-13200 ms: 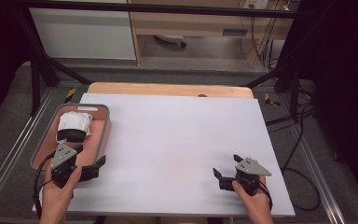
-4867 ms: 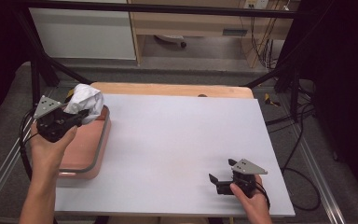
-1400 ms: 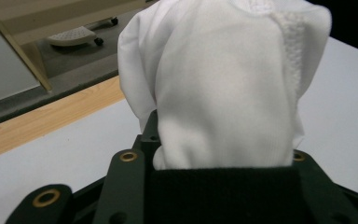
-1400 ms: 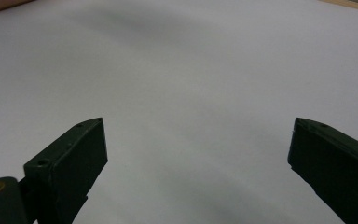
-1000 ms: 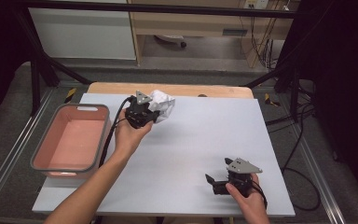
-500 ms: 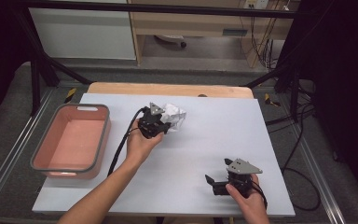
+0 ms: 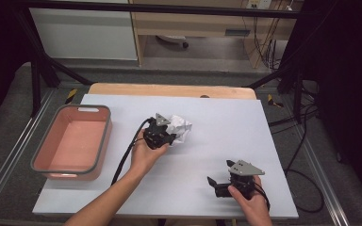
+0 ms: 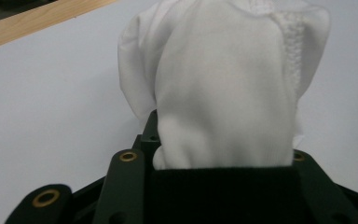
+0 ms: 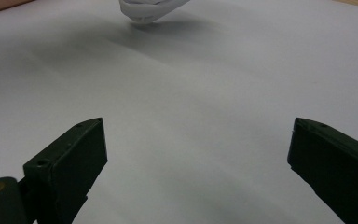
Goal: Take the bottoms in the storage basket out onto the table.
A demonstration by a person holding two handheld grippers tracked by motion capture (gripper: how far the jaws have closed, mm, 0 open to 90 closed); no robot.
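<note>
White cloth [image 7: 179, 128], bunched into a soft lump, is clenched between the fingers of the left gripper [image 7: 162, 136], over the middle of the pale grey worktop [image 7: 217, 141]. In the left gripper view the fabric [image 8: 223, 93] bulges out above the closed jaws. Off to the left, well apart, a pink tray [image 7: 101, 141] with a grey rim sits at the worktop's edge. The right gripper [image 7: 219, 187] rests near the front right, well apart from the cloth, its fingers [image 9: 70, 158] spread wide with nothing between them.
</note>
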